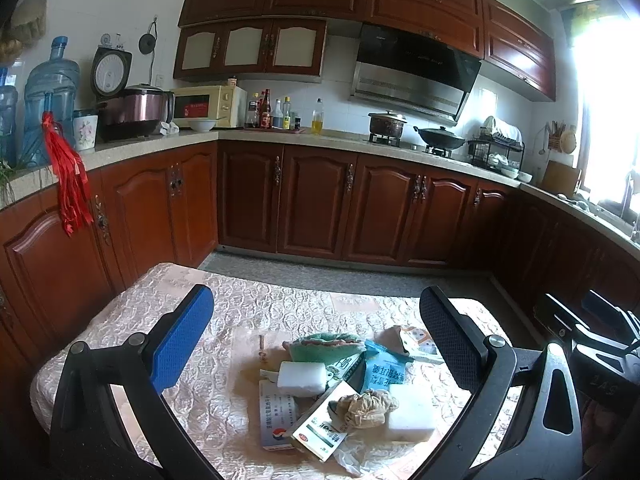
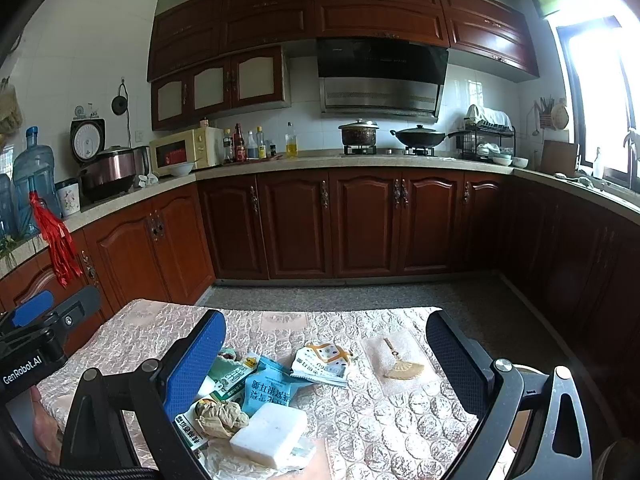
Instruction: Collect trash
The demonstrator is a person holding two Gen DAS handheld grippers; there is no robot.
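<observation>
Kitchen setting, dark wood cabinets on three sides; work surface is a table under an embossed pale tablecloth (image 2: 372,432). Trash sits in one loose heap near the table's front edge: crumpled brown paper wad (image 1: 366,406) on top of a printed carton (image 1: 318,434), white foam blocks (image 1: 412,412) (image 1: 302,377) on either side of it, a blue wrapper (image 1: 386,372), a green-and-white packet (image 2: 228,376), a white snack bag (image 2: 324,364) a little apart, and thin clear plastic film (image 2: 256,464) under the near block. Left gripper (image 1: 320,344) hovers above the heap, jaws spread wide, holding nothing; right gripper (image 2: 326,364) likewise wide apart and empty, off to the heap's right. Judgement: first pick not yet made. Paper wad looks the easiest start, since it is topmost and compressible; close across its bulk, not its edge. Flat cartons will likely need a tilt or an edge pinch. The small fan charm (image 2: 402,368) on its own patch may not be trash; cannot tell. Containers: no bin or bag is visible in either view, so the drop point is unknown. On the counter, a rice cooker (image 2: 110,172) stands lid-up, contents hidden; a lidded pot (image 2: 358,132) and wok (image 2: 420,136) sit on the stove, contents hidden.
</observation>
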